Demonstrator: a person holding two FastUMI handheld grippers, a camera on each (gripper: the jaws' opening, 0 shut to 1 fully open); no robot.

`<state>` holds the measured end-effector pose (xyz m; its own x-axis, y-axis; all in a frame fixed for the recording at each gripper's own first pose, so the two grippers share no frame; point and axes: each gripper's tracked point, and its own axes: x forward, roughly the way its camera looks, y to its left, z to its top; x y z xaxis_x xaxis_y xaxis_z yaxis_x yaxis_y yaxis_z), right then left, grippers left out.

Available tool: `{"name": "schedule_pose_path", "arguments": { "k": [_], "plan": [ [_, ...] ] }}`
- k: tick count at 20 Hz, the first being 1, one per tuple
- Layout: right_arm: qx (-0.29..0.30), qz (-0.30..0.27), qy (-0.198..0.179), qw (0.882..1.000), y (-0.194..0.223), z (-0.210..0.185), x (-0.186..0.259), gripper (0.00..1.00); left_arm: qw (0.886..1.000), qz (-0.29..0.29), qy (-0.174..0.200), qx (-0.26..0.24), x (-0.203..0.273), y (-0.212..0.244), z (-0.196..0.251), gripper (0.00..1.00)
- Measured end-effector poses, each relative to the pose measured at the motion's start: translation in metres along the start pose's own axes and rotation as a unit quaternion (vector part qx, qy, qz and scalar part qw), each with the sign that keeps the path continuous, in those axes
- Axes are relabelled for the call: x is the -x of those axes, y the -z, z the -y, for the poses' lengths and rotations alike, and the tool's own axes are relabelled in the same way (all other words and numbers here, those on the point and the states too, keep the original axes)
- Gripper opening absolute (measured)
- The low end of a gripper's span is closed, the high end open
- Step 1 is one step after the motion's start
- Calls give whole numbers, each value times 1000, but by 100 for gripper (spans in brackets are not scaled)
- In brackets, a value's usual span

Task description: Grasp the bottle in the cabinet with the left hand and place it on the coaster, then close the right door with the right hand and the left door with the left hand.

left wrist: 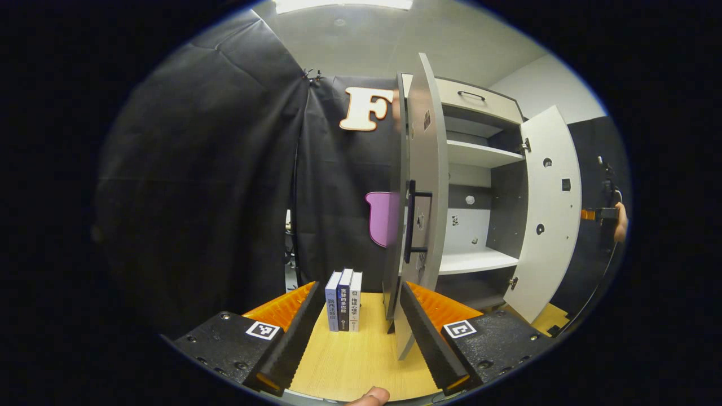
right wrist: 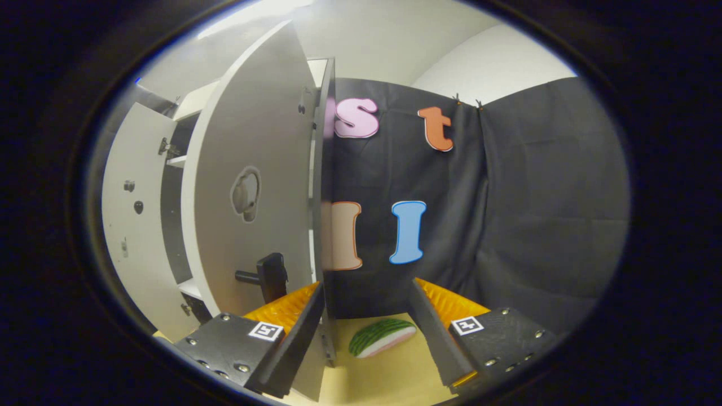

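Since both cabinet doors stand wide, the closing steps are judged not yet done. The left gripper [left wrist: 355, 332] hangs with its jaws spread and nothing between them, low over the wooden table [left wrist: 361, 361], its right finger just beside the left door [left wrist: 426, 186], probably to push the door shut from outside. The right gripper [right wrist: 366, 338], jaws likewise apart and empty, sits beside the edge of the right door [right wrist: 248, 186], near its dark handle [right wrist: 268, 276]. No bottle can be seen on the shelves [left wrist: 476, 260]; neither bottle nor coaster can be located. Three books [left wrist: 344, 301] stand just ahead of the left gripper; a watermelon slice [right wrist: 381, 337] lies between the right fingers, possibly obstructing.
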<state>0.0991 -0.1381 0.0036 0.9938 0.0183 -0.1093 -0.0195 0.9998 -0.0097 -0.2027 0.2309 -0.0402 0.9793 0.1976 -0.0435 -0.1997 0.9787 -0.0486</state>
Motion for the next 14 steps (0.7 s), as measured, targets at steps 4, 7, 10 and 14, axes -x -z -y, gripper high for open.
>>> {"name": "schedule_pose_path", "arguments": {
  "k": [4, 7, 10, 14],
  "plan": [
    [8, 8, -12, 1000, -2, -15, 1, 93, 1000, -5, 4, -1, -8, 4, 2, 90],
    [23, 33, -3, 999, -7, -17, 4, 93, 1000, -14, 2, -11, -22, 12, -1, 90],
    [9, 41, -10, 999, -5, -31, 4, 93, 1000, -24, 0, -15, -34, 19, -5, 90],
    [19, 57, -41, 997, -6, -64, 2, 93, 1000, -20, 0, -8, -52, 20, -9, 90]
  ]
}}
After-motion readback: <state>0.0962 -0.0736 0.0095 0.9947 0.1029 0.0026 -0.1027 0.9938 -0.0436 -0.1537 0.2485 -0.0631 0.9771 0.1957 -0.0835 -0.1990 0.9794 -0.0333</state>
